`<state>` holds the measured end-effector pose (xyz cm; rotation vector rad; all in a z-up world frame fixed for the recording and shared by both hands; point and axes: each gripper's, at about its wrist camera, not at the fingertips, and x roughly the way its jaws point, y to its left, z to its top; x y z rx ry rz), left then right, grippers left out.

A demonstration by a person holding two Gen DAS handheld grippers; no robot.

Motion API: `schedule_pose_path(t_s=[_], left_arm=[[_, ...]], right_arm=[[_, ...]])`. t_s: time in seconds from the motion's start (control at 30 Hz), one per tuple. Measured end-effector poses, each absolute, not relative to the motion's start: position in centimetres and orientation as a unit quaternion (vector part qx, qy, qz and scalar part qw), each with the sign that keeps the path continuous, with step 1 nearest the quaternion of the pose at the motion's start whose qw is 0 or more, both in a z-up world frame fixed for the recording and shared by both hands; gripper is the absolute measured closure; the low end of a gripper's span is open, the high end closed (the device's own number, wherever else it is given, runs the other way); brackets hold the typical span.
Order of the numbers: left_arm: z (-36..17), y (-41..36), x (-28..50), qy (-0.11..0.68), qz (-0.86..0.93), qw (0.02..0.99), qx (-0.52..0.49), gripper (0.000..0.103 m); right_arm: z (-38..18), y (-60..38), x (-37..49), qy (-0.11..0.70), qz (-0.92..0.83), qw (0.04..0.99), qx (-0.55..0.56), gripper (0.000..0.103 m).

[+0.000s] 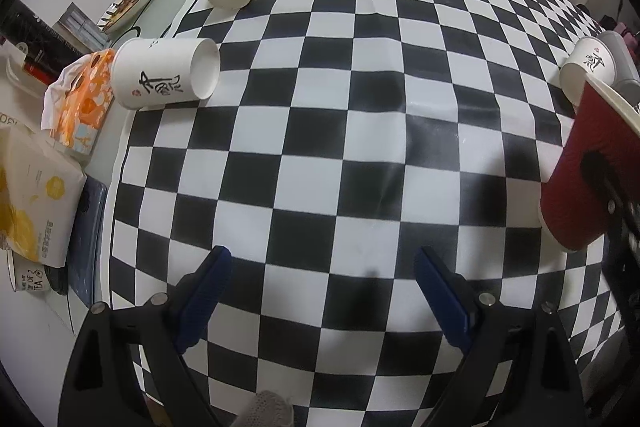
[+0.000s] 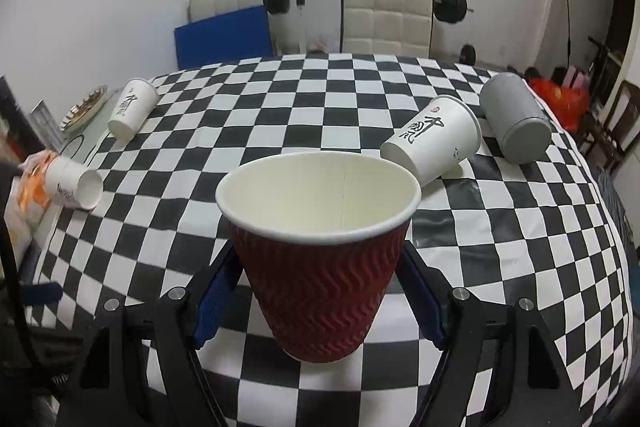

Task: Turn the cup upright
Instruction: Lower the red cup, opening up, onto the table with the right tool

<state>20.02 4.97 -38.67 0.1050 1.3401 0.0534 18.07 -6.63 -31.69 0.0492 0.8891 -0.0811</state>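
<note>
Red ribbed cup (image 2: pixel 320 267) upright, clamped in right claw (image 2: pixel 320 291); left claw (image 1: pixel 322 291) apart.

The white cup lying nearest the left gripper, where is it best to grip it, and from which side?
Grip the white cup across its mid-wall, coming from above. It lies on its side, mouth toward the table centre, so the round wall is exposed to the open left gripper.
</note>
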Motion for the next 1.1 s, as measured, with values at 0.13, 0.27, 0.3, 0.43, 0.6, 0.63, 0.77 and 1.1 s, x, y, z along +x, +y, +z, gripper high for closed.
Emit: schedule_pose_path(t_s=[0.13, 0.27, 0.3, 0.43, 0.6, 0.63, 0.77, 1.1], left_arm=[[-38.8, 5.0, 19.3, 0.623, 0.024, 0.78, 0.05, 0.01], [-38.6, 5.0, 18.7, 0.621, 0.022, 0.782, 0.048, 0.01], [-38.5, 5.0, 18.7, 0.62, 0.021, 0.783, 0.046, 0.01], [-38.0, 4.8, 18.1, 0.615, 0.018, 0.787, 0.044, 0.01], [-37.1, 4.1, 17.3, 0.6, 0.011, 0.799, 0.046, 0.01], [-36.9, 3.9, 17.1, 0.597, 0.011, 0.801, 0.048, 0.01], [-35.6, 3.3, 15.9, 0.583, 0.012, 0.811, 0.044, 0.01], [-29.2, 0.9, 10.6, 0.534, 0.02, 0.844, 0.044, 0.009]], right_arm=[[-31.8, -6.2, 16.1, 0.431, -0.031, 0.901, 0.016, 0.023], [-32.1, -6.4, 14.4, 0.448, -0.031, 0.893, 0.022, 0.023], [-32.1, -6.5, 13.9, 0.45, -0.034, 0.892, 0.022, 0.023], [-32.4, -6.5, 12.9, 0.461, -0.038, 0.886, 0.025, 0.017], [-32.4, -6.4, 12.0, 0.473, -0.04, 0.88, 0.022, 0.016], [-32.4, -6.4, 11.7, 0.476, -0.043, 0.878, 0.021, 0.016], [-31.5, -6.8, 10.6, 0.483, -0.045, 0.874, 0.024, 0.015], [-26.3, -10.1, 5.1, 0.511, -0.07, 0.856, 0.042, 0.014]])
